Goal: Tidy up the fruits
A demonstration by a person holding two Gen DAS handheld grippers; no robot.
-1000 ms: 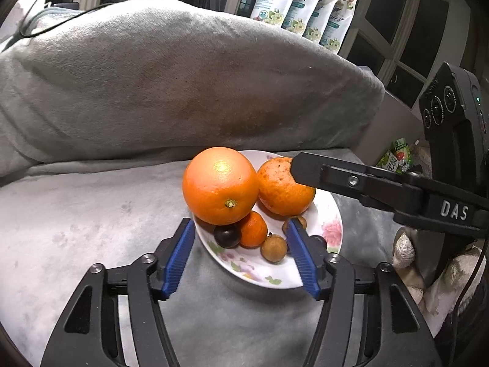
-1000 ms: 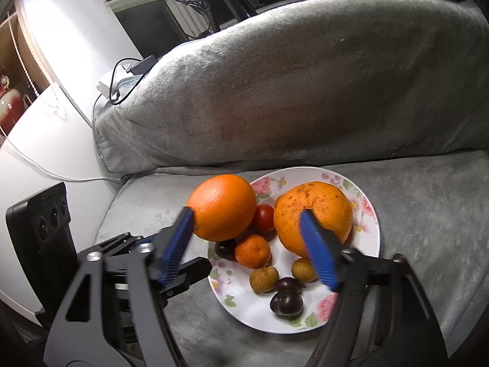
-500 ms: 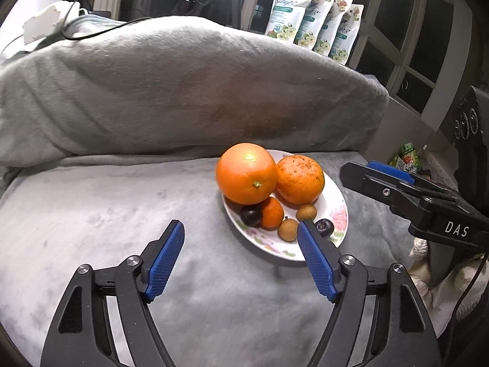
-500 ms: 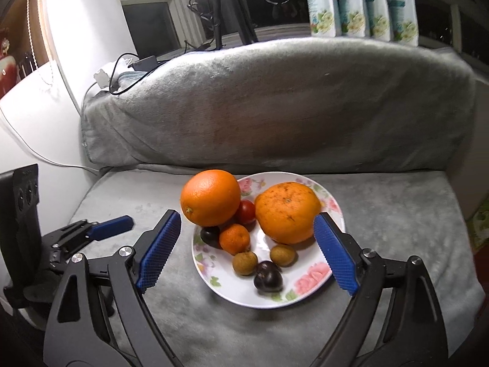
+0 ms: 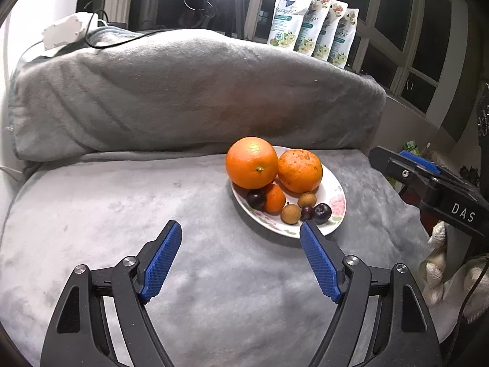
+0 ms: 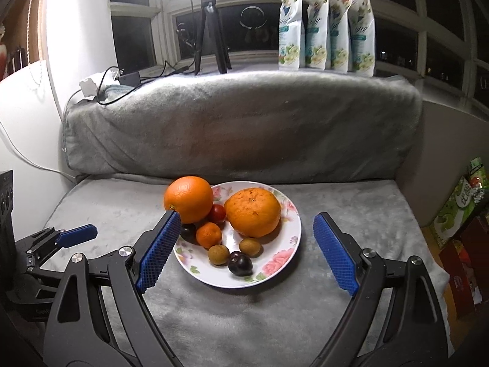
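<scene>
Fruit is being kept on a plate, both tongs empty

The plate (image 6: 292,229) is lying on a grey blanket (image 6: 351,214), piled with two oranges (image 6: 188,198), a mandarin (image 6: 209,234), plums and longans. The left tongs (image 5: 240,232) and right tongs (image 6: 244,223) are being held wide, gripping nothing

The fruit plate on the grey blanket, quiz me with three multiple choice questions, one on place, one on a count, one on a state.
1. Where does the smooth orange sit on the plate?
A. left edge B. right edge C. centre

2. How many white pouches stand on the sill?
A. two B. four C. six

3. What does the right gripper hold?
A. a plum B. an orange C. nothing

Answers: 1 A, it overhangs the left rim in the right wrist view. 2 B, four stand side by side. 3 C, its jaws stand wide and empty.
</scene>
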